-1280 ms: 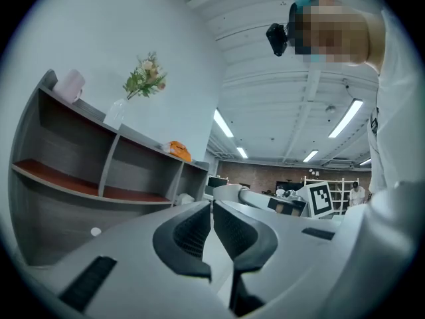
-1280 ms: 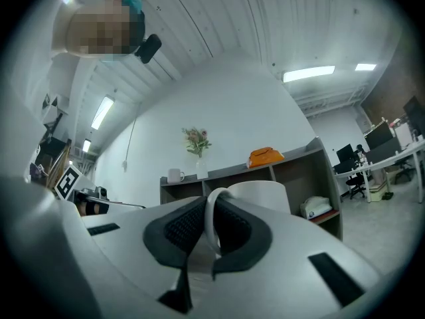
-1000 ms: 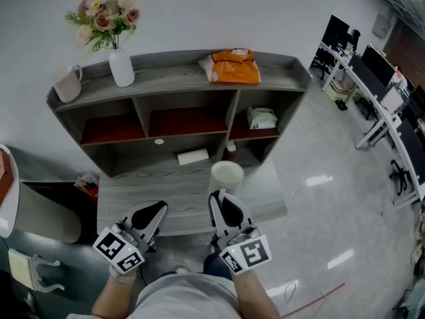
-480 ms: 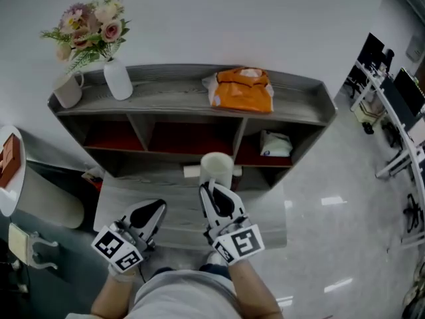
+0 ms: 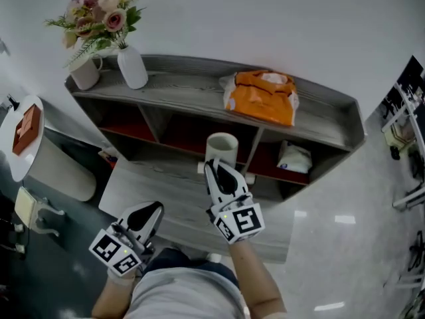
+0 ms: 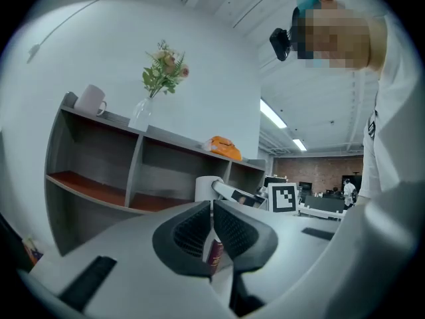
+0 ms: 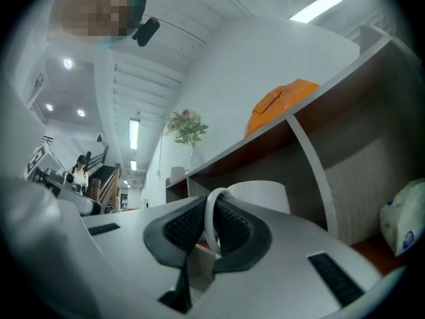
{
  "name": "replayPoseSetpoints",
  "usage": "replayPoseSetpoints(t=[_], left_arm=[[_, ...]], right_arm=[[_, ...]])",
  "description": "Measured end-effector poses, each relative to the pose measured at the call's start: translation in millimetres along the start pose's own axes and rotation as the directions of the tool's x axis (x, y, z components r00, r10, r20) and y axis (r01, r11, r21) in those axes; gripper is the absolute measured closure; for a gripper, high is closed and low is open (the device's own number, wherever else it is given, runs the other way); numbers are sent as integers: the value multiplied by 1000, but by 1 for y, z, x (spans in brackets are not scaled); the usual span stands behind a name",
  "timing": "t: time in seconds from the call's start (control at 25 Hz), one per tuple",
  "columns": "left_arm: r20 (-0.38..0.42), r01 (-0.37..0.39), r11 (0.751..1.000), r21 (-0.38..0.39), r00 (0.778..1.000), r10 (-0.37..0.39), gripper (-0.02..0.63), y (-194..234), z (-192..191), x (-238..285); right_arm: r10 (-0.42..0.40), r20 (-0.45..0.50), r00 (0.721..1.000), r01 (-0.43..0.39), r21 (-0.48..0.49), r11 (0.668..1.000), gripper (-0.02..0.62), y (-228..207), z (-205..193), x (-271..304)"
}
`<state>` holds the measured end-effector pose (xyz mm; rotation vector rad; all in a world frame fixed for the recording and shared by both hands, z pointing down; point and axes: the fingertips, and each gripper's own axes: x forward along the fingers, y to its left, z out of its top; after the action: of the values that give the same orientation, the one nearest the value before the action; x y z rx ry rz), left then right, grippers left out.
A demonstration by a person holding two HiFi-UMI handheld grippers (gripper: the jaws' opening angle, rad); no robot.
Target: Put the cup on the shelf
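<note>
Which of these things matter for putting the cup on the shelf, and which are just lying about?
Job: cup, its handle clamped in the right gripper; shelf.
Lying about: flower vase, mug, orange bag, white packet, shut left gripper.

You are facing a white wall (image 5: 265,18); the glossy grey floor (image 5: 332,264) is reflecting ceiling lights (image 7: 320,5), with desks (image 5: 402,111) standing at your right.

Upright white cup (image 5: 222,147) aloft before the grey shelf (image 5: 192,93)
</note>
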<state>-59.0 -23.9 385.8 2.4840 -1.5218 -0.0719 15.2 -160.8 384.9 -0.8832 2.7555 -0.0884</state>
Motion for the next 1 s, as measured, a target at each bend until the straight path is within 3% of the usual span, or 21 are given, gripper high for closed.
replayPoseSetpoints(t=[0.52, 1.0], left_arm=[[9, -96, 995, -37, 995, 96, 581, 34, -6, -15], [-11, -88, 994, -61, 996, 88, 581, 68, -7, -12]], right_arm=[[-8, -32, 999, 8, 3, 1000, 556, -22, -27, 47], [-44, -42, 998, 44, -14, 999, 557, -21, -44, 67]])
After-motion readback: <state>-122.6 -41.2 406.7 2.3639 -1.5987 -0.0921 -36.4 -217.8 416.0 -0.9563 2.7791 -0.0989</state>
